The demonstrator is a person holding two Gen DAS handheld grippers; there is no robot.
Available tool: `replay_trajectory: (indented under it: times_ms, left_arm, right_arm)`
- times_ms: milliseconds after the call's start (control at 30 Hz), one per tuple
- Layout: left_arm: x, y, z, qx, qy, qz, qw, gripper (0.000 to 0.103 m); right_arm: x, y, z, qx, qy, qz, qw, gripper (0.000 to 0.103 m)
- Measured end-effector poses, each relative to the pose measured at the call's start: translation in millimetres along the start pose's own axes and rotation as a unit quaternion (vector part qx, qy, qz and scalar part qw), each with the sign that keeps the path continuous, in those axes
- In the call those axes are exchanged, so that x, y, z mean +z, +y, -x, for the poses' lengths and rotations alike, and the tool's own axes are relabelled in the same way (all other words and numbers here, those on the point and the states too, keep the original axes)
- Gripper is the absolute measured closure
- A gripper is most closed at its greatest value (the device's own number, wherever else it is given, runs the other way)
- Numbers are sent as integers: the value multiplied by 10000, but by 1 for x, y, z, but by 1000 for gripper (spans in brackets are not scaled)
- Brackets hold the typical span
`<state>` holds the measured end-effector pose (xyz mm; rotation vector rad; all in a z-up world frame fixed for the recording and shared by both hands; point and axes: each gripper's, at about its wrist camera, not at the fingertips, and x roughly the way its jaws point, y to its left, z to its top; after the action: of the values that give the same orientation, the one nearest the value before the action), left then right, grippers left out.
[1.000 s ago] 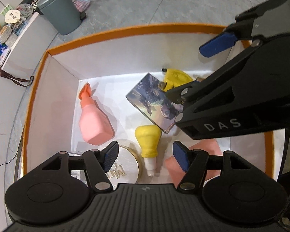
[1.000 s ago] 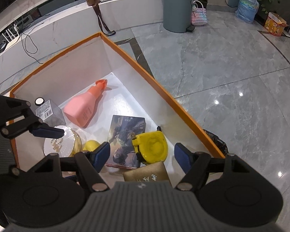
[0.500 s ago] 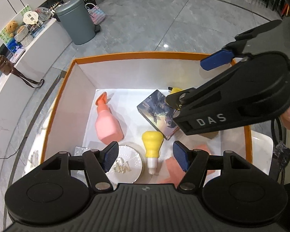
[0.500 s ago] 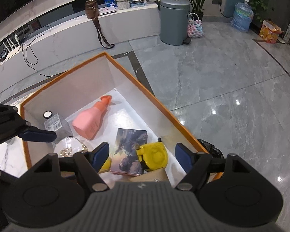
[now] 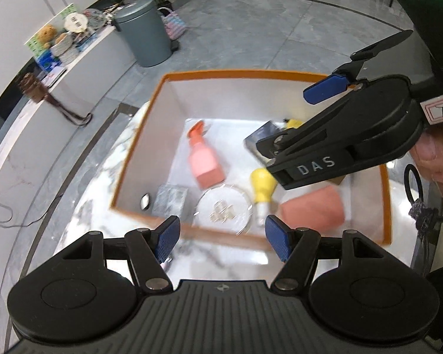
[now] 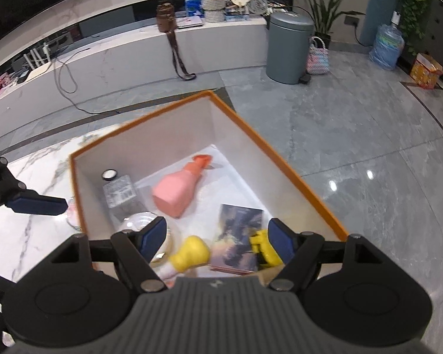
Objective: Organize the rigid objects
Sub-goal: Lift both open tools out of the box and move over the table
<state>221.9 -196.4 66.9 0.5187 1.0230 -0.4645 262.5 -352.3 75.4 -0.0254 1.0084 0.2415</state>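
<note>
You're hovering both sets of tongs over the box (image 5: 283, 74) right now, neither one carrying anything. The left tongs (image 5: 223, 234) are opening with nothing between the pads, and the right tongs (image 6: 217, 238) are standing wide and bare too. My read: you're between picks, everything in sight is already sitting inside the box, which is resting on the marble bench (image 6: 29, 233).

Counting near to far from the left-hand view:
- one clear round lidded jar (image 5: 224, 209) at the near wall
- one yellow bulb-shaped bottle (image 5: 262, 188) just beside it
- one pink flat block (image 5: 313, 209) toward the near right corner
- one clear square bottle with a black cap (image 6: 118, 190) in the near left corner
- one pink spray bottle (image 5: 205, 159) lying in the middle
- one picture book (image 6: 239, 237) farther right
- one yellow blocky toy (image 6: 264, 250) touching the book

There's also something brown at the right side, too hidden to name.

So seven that I can count, all boxed. For the next move you're probably looking for anything left on the bench; I'm not seeing any loose items there in these views.
</note>
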Motion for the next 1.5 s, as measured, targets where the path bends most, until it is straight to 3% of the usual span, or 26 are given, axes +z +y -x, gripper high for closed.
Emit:
replay_trajectory:
  times_ms: [333,533,1033,1133,1333,1433,1500]
  left_arm:
    - [-48,47,10,290,70,573,9979,22]
    - [-83,70,5,301,217,873,9955,22]
    - [-163,124,-5,326,309,1680,9848,22]
    - [-177,130,-5,367,210,1842,9820,22]
    - [-205,136,-4,491,-174,2286,9721,22]
    - [-219,143,0,629,-550,2697,9593,22]
    - [-225,145,3,1021,-809,2875,9489,18]
  right_arm:
    - [0,54,-3,182,-37,497,9986,28]
    - [2,86,-6,308,-206,802,9961,28]
    - [-7,167,-31,436,-119,1565,9866,28]
    - [-11,181,-39,319,-114,1721,9845,21]
    - [-12,194,-47,53,-327,1811,9829,23]
    - [-14,203,-41,-172,-832,1860,9789,23]
    - [-18,212,-36,-220,-1146,1878,9753,23]
